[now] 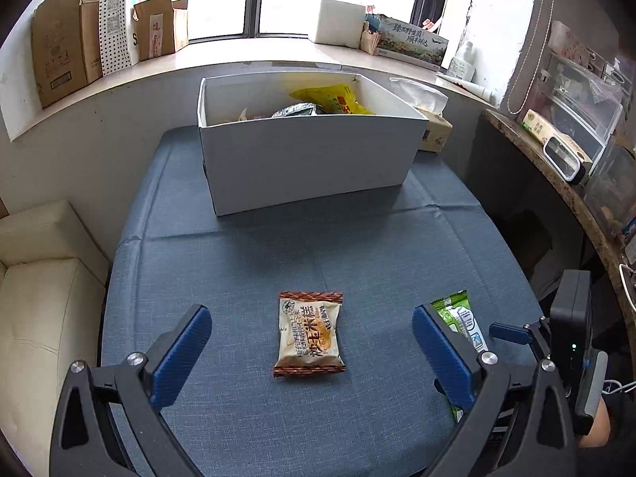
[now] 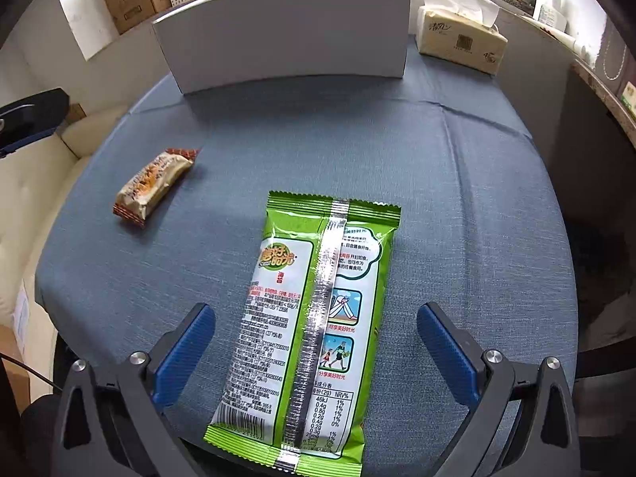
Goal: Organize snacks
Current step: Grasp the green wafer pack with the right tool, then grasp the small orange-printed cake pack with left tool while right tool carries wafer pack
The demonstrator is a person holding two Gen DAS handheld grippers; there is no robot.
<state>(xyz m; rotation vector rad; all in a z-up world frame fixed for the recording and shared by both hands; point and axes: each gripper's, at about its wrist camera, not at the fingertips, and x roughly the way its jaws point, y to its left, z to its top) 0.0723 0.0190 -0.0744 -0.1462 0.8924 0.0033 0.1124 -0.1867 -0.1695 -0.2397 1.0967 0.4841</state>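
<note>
- Blue-grey cloth [image 1: 246, 262] is seen covering the table; a white box [image 1: 310, 159] stands at its far side, with a yellow packet [image 1: 338, 97] and other wrappers already visible inside.
- Two snacks are left out on the cloth: a small tan snack pack [image 1: 310, 336] with brown crimped ends, and a long green seaweed packet [image 2: 310, 326] lying seam side up.
- Left gripper [image 1: 312, 351]: jaws spread wide, nothing held. The tan pack is found directly ahead, centred between the blue pads [image 1: 181, 351], not touched by either.
- Tan pack's long axis is judged to run roughly along the gripper's forward line, crimped ends near and far, so the pads would close on its long sides.
- Right gripper [image 2: 316, 353]: jaws likewise wide and empty. The green packet is straddled, its near end passing under the gripper body and its far crimped end pointing toward the box, tilted slightly right.
- Green packet's long axis is aligned with the fingers; clear gaps are seen between its edges and both pads.
- Each snack is nearer its own gripper: tan to the left, green to the right.
- A tissue pack [image 2: 461, 37] is noted just right of the box.
</note>
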